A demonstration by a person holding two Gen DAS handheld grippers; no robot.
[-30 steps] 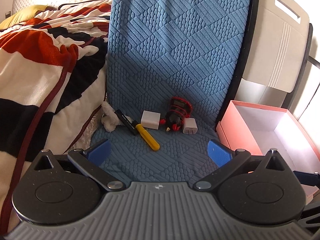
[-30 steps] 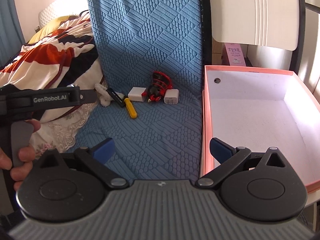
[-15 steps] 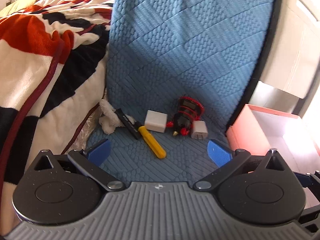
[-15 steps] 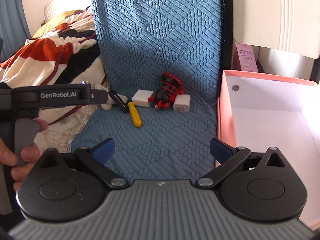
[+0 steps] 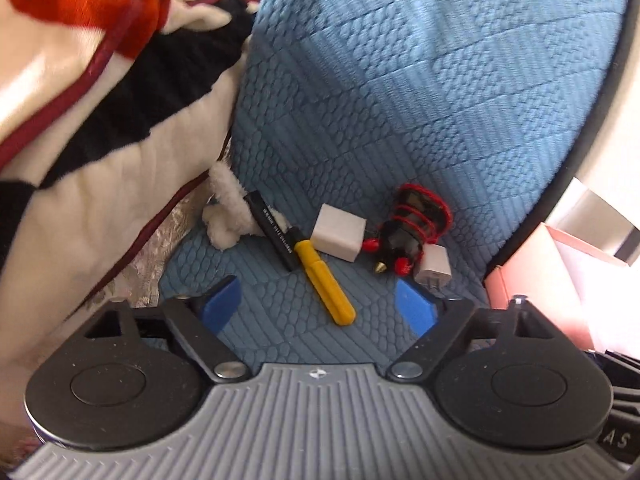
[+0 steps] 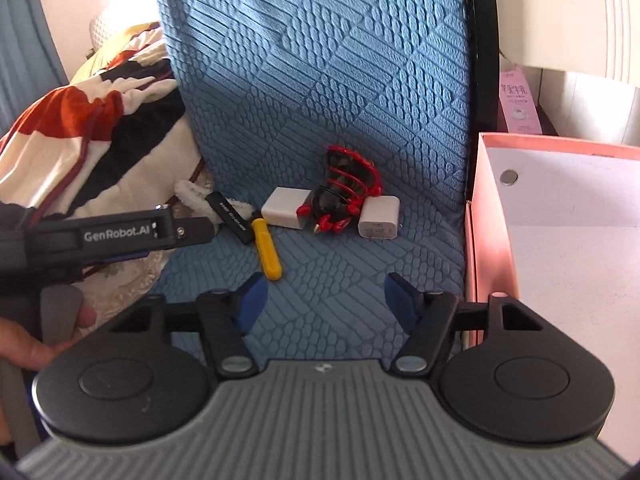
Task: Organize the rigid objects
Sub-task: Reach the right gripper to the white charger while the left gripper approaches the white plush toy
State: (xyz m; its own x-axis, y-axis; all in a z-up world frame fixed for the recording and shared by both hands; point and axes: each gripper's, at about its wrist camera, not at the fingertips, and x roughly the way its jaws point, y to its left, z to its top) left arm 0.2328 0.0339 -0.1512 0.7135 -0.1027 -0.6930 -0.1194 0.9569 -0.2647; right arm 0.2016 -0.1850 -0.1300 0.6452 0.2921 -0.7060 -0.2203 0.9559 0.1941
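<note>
Blue quilted fabric [image 5: 400,120] forms the working surface, with a red, black and cream blanket [image 5: 100,100] bunched along its left edge. Only in the right wrist view is the inside of the pink box [image 6: 492,240] seen, its white floor bare where visible, together with a pink carton [image 6: 518,100] behind it and the left gripper's body marked GenRobot.AI, held by a hand [image 6: 36,340]. In the left wrist view, just a corner of that box is shown at the right edge.

5 small objects are grouped on the fabric: a black stick [image 5: 274,232], a yellow-handled tool [image 5: 326,284], a white charger block [image 5: 339,233], a black item wound with red cord [image 5: 414,232] and a smaller white plug adapter [image 5: 434,270]. The left gripper [image 5: 320,306] is held wide open and grips nothing; the yellow handle's near end is seen between its blue pads, and the adapter lies just beyond its right pad. The right gripper [image 6: 324,300] is likewise spread open and empty, set back from the group, with the box just to its right.

A white fluffy scrap [image 5: 226,216] is pressed against the stick's far end, beside the blanket.
</note>
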